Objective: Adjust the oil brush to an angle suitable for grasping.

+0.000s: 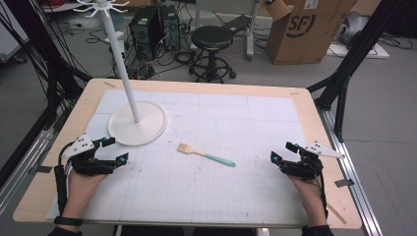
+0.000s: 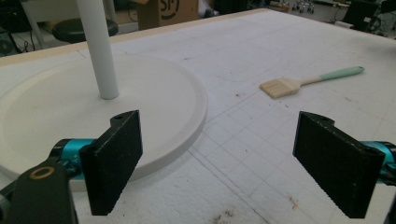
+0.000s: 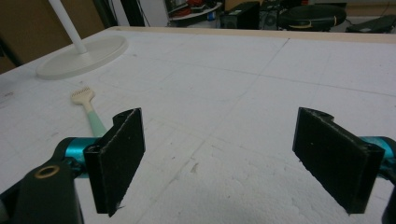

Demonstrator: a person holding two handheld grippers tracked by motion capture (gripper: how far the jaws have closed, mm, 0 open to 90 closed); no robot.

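Resting wide-jawed and empty, both grippers flank the brush.

The brush (image 1: 205,156) lies ahead of the left gripper (image 1: 112,150) and right gripper (image 1: 282,152); the stand (image 1: 137,123) rises out of frame.

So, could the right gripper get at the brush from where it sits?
Probably yes. The right gripper rests with jaws open, and bare mat lies between it and the brush, whose mint handle end points its way.

Small mint-handled brush (image 1: 205,154) lies flat mid-table.
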